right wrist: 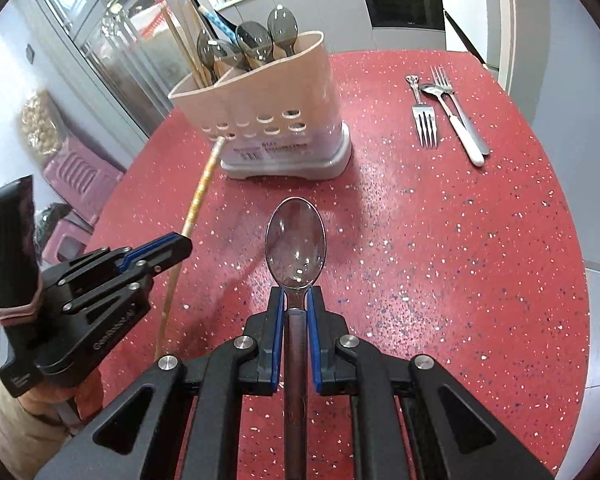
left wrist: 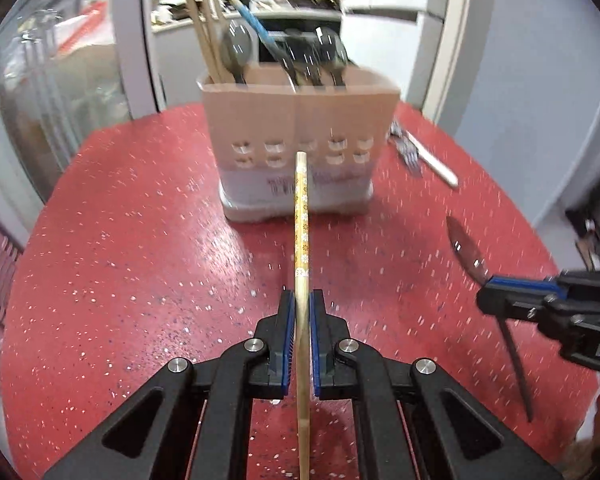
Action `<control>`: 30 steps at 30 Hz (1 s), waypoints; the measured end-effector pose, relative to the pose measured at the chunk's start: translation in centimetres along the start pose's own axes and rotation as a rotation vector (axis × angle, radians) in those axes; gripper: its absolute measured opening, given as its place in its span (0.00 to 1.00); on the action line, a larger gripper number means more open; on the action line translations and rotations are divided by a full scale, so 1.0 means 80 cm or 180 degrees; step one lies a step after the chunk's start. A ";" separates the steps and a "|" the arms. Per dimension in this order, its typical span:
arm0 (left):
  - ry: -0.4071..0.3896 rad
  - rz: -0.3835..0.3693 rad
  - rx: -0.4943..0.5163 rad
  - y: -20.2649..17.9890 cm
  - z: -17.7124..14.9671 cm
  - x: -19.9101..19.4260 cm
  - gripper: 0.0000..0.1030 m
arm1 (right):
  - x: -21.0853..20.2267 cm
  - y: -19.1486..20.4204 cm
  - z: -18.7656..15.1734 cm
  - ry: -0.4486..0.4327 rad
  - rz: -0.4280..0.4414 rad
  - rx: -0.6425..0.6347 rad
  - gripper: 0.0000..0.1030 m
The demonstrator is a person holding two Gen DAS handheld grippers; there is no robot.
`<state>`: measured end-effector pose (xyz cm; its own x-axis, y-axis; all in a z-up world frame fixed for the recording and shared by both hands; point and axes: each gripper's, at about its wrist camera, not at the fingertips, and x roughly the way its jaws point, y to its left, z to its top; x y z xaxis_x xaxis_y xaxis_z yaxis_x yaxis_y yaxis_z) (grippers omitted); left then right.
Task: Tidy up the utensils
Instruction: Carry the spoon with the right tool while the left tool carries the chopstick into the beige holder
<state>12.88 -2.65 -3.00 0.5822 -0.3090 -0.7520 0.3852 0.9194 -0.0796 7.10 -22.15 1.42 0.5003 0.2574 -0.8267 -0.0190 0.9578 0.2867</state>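
My left gripper [left wrist: 301, 300] is shut on a wooden chopstick [left wrist: 301, 216] with a flower-patterned end that points toward the beige utensil holder [left wrist: 296, 148]. The chopstick [right wrist: 204, 184] and left gripper [right wrist: 180, 242] also show in the right wrist view. My right gripper [right wrist: 296, 296] is shut on a clear grey spoon [right wrist: 295, 240], bowl forward, above the red table. The right gripper [left wrist: 496, 296] and spoon [left wrist: 466, 250] show in the left wrist view. The holder [right wrist: 276, 120] has chopsticks, a blue-handled utensil and several spoons in it.
On the red speckled table [right wrist: 440, 260], right of the holder, lie two forks [right wrist: 426, 120], a small spoon [right wrist: 434, 90] and a white-handled utensil [right wrist: 466, 136]. Cabinets and a glass door stand behind the table. Pink stools [right wrist: 76, 176] sit left of the table.
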 end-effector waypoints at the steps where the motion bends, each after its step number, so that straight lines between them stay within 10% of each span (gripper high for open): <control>1: -0.0056 0.0020 -0.0026 -0.005 0.006 0.006 0.30 | -0.002 0.000 0.001 -0.0022 0.0009 -0.0005 0.12; 30: -0.0854 0.0153 -0.0266 -0.019 0.072 -0.056 0.30 | -0.049 -0.005 0.076 -0.0468 0.0322 -0.0084 0.12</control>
<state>13.83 -4.03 4.29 0.7714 -0.3078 -0.5570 0.2987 0.9480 -0.1102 10.39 -24.31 7.47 0.6160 0.3329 -0.7140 -0.0972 0.9315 0.3505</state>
